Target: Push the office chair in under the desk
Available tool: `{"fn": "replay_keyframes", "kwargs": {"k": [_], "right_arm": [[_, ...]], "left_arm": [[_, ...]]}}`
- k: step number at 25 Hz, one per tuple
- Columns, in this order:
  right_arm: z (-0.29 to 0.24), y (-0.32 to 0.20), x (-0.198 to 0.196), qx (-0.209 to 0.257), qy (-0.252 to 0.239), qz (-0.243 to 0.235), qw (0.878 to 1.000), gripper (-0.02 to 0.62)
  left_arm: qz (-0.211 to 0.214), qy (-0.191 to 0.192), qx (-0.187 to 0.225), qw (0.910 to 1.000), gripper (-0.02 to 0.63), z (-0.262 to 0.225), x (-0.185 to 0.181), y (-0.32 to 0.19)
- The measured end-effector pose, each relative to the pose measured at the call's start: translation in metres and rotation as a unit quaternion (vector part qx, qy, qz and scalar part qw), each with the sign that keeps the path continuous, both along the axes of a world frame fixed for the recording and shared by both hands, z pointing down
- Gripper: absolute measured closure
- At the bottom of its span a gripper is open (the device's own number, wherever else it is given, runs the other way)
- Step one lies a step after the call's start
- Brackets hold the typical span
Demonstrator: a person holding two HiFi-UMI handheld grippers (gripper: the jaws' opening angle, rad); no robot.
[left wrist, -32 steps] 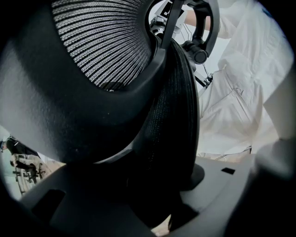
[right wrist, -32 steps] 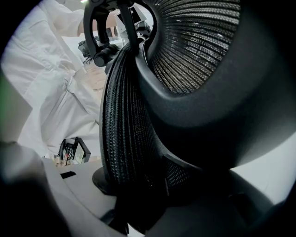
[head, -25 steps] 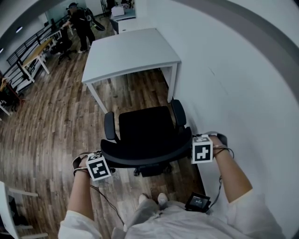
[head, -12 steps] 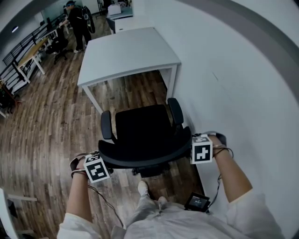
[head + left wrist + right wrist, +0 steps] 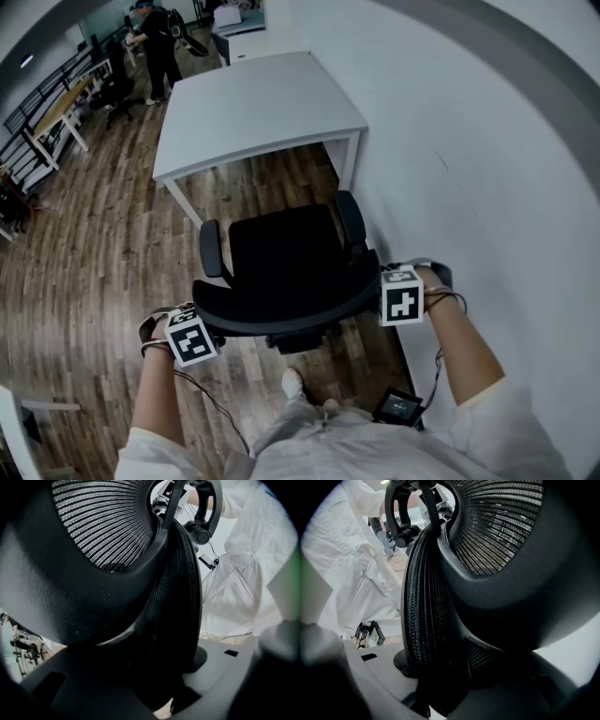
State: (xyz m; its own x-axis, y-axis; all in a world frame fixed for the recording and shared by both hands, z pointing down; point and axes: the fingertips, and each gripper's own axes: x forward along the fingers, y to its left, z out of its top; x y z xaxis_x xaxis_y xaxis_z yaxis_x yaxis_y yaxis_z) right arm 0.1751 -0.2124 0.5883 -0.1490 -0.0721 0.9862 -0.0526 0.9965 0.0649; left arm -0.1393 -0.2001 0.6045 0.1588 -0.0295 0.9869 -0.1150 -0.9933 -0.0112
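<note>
Looking down in the head view, I see the black mesh-backed office chair standing just short of the white rectangular desk. Its seat faces the desk's open side and is not yet under the top. On the chair's side farthest from the desk, my left gripper and right gripper sit at the two ends of the curved backrest. A brown wood-plank floor spreads left of the desk, and a white wall runs along its right.

In the left gripper view, the jaws are part-closed on the backrest's rim, one on each face of the mesh, holding it.

In the right gripper view, the jaws likewise clamp the ribbed rim between them.
</note>
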Motion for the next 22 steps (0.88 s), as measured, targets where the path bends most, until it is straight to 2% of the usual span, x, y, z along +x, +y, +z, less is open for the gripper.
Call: {"fn": "replay_keyframes", "kwargs": {"k": [5,9,12,22], "right_arm": [[0.004,-0.019,-0.002,-0.003,0.004,0.003,1.0,0.377],[0.002,-0.031,-0.005,-0.005,0.003,-0.001,1.0,0.377],[0.008,-0.038,-0.001,-0.013,0.01,0.013,1.0,0.376],[0.011,-0.064,-0.009,-0.023,0.008,0.025,0.999,0.376]], "left_arm": [[-0.007,-0.014,-0.003,0.9999,0.39,0.007,-0.014,-0.019],[0.0,0.0,0.001,1.0,0.39,0.0,-0.008,-0.033],[-0.003,-0.008,-0.002,1.0,0.39,0.004,-0.016,-0.043],[0.009,0.002,-0.004,1.0,0.391,0.0,-0.019,-0.076]]}}
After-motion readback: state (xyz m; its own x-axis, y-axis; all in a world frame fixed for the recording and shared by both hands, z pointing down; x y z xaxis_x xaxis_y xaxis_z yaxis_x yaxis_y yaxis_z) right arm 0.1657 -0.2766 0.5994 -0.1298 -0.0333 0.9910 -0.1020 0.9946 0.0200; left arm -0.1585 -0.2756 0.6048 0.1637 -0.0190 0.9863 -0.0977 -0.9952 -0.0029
